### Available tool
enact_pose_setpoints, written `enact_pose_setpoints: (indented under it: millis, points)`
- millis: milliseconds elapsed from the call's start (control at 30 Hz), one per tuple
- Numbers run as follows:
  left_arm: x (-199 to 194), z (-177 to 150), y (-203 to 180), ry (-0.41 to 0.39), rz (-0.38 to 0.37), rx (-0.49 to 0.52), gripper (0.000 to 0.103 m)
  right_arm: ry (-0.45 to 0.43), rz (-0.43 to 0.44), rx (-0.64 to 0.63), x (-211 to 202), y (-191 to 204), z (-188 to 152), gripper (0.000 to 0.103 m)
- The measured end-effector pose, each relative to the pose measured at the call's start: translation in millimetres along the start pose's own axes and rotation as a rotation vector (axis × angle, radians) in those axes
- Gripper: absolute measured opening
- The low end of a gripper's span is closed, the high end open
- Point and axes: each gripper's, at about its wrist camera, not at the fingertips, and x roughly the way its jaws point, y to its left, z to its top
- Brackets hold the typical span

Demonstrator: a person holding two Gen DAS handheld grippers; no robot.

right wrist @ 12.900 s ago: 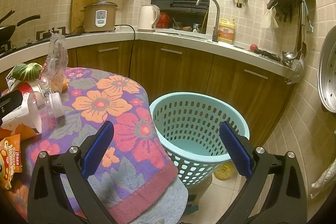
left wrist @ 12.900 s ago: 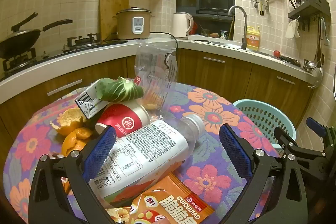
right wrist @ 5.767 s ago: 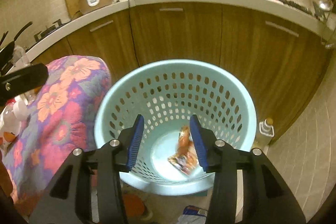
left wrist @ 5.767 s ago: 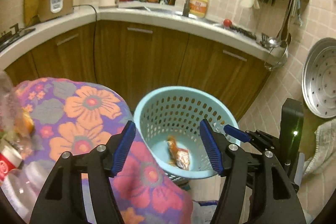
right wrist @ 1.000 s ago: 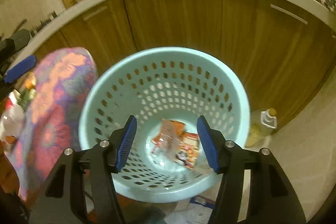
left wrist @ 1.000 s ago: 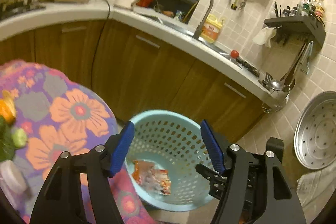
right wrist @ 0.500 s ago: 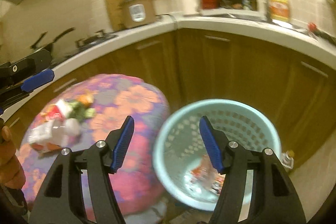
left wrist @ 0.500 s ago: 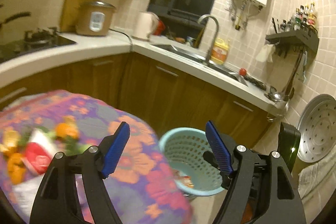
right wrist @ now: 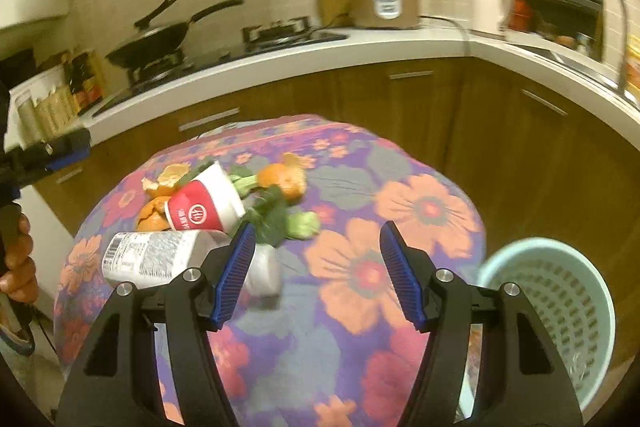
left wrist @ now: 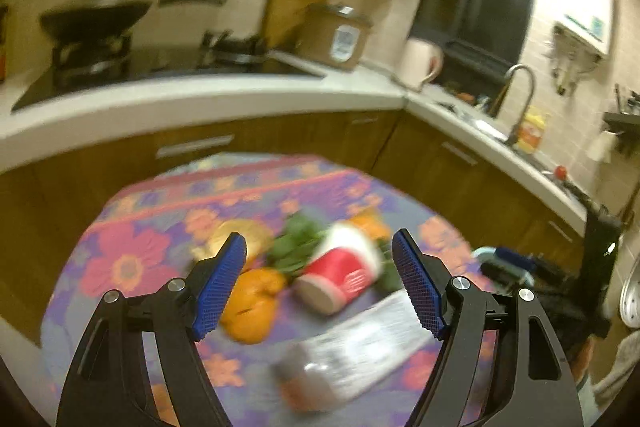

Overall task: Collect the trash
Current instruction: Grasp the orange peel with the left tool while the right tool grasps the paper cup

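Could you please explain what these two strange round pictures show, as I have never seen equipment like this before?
There is no robot here: a person carries a hand-held two-finger gripper in each hand, and a fisheye camera on each looks out along its blue-padded fingers. One picture comes from the left gripper, the other from the right gripper. Both are open and hold nothing.

Below them is a round table with a flowered purple cloth. On it lie a tipped red and white paper cup, a clear plastic bottle with a white printed label, orange peels and green vegetable scraps. A pale blue perforated plastic basket stands beside the table. The left picture is blurred by motion.
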Motion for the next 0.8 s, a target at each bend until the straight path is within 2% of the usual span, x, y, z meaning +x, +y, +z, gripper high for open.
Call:
enact_pose_setpoints:
  millis: [167, 333, 500, 700, 767, 800]
  points:
    - [33.9, -16.4, 37.0, 0.117, -0.009, -0.053, 0.072, 0.051, 0.056, -0.072, 30.6, 19.1, 17.2, 0.061]
    - [61.2, -26.1, 44.1, 0.202, -0.019, -0.03, 0.072, 0.115, 0.142, -0.131, 59.2, 36.9, 30.6, 0.061]
    - [79.3, -32.8, 45.3, 0.263, -0.016, -0.01, 0.068, 0.169, 0.19, -0.187, 79.1, 58.9, 40.3, 0.061]
    - [89.4, -36.1, 49.2, 0.29, 0.015, 0.002, 0.05, 0.252, 0.242, -0.175, 109.0, 65.4, 53.8, 0.061]
    - [88.9, -36.5, 52.5, 0.289, 0.025, -0.004, 0.037, 0.274, 0.259, -0.174, 118.1, 67.0, 58.6, 0.061]
    - [87.8, -36.9, 55.5, 0.288, 0.029, -0.012, 0.034, 0.292, 0.279, -0.171, 121.9, 67.4, 59.9, 0.061]
